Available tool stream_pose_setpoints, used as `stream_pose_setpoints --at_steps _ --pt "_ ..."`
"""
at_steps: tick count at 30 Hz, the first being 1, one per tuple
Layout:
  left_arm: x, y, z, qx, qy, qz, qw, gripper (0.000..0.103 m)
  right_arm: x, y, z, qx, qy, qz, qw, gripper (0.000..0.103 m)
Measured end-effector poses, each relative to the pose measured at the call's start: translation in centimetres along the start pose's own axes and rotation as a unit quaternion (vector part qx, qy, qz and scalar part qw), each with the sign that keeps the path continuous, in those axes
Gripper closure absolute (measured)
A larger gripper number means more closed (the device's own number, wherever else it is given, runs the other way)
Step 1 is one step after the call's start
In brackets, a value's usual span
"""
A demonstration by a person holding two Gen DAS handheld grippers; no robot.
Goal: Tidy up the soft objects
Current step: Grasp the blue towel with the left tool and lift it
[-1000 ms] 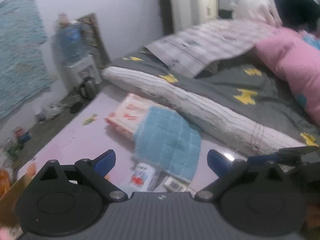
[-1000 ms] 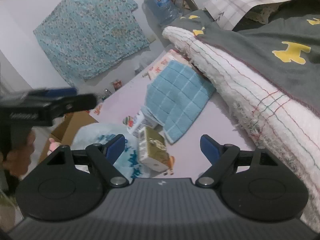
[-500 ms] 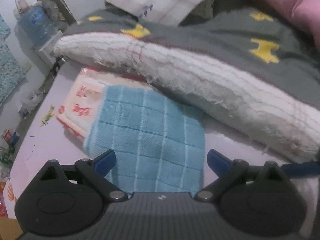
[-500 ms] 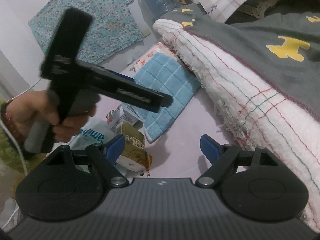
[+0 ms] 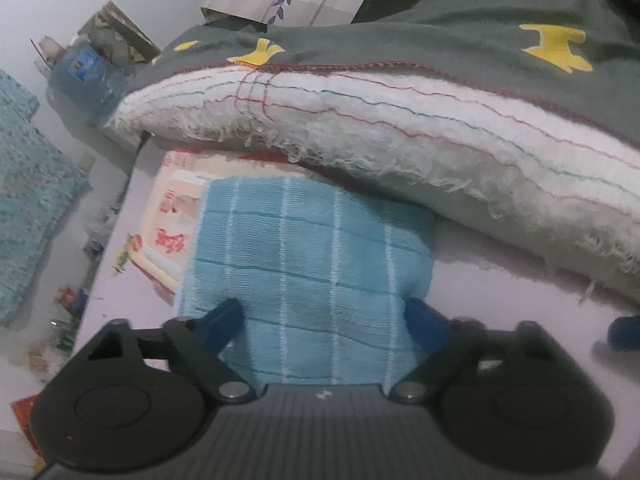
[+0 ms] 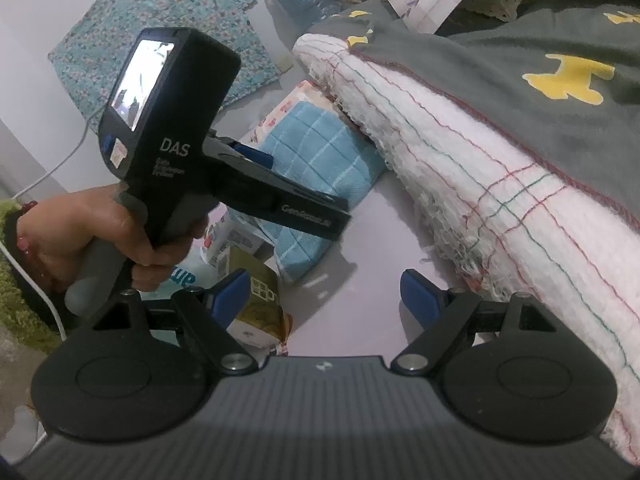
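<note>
A blue checked cloth [image 5: 312,256] lies flat on the lilac surface [image 5: 500,300], partly over a pack with red print [image 5: 172,216]. My left gripper [image 5: 322,316] points down onto the cloth's near part. Its jaws are closing, with the cloth between the two blue fingertips [image 5: 224,316], which rest on it without clearly pinching. In the right wrist view a hand [image 6: 80,232] holds that gripper over the cloth [image 6: 320,152]. My right gripper [image 6: 324,296] hovers open above the surface to the right, with nothing between its fingers.
A white fringed blanket [image 5: 400,136] under a grey cover with yellow shapes [image 5: 440,48] overhangs the cloth's far edge. Small cartons [image 6: 256,300] and a plastic bag [image 6: 188,276] lie near the left hand. A water bottle [image 5: 84,68] stands by the wall.
My left gripper came down and forward over the blue cloth, and its fingers have drawn closer together on it. The right gripper has stayed almost still.
</note>
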State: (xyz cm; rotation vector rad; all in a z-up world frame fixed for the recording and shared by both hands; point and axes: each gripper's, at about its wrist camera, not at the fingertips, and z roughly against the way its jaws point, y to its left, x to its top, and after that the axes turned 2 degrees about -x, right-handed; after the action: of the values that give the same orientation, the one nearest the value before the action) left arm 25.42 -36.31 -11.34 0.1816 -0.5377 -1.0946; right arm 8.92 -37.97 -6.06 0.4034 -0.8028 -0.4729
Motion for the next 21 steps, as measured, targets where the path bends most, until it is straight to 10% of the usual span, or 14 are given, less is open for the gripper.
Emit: stream_pose_setpoints --at_steps 11,21 --pt "0.2 1.5 1.9 0.007 -0.021 0.003 0.9998 0.092 0.2 -0.2 0.8 0.002 -0.007 -0.004 1.0 0.021" --pt "0.0 6.3 3.2 -0.032 -0.067 0.094 0.9928 0.088 0.2 -0.2 0.6 0.01 -0.001 -0.01 1.0 0.021"
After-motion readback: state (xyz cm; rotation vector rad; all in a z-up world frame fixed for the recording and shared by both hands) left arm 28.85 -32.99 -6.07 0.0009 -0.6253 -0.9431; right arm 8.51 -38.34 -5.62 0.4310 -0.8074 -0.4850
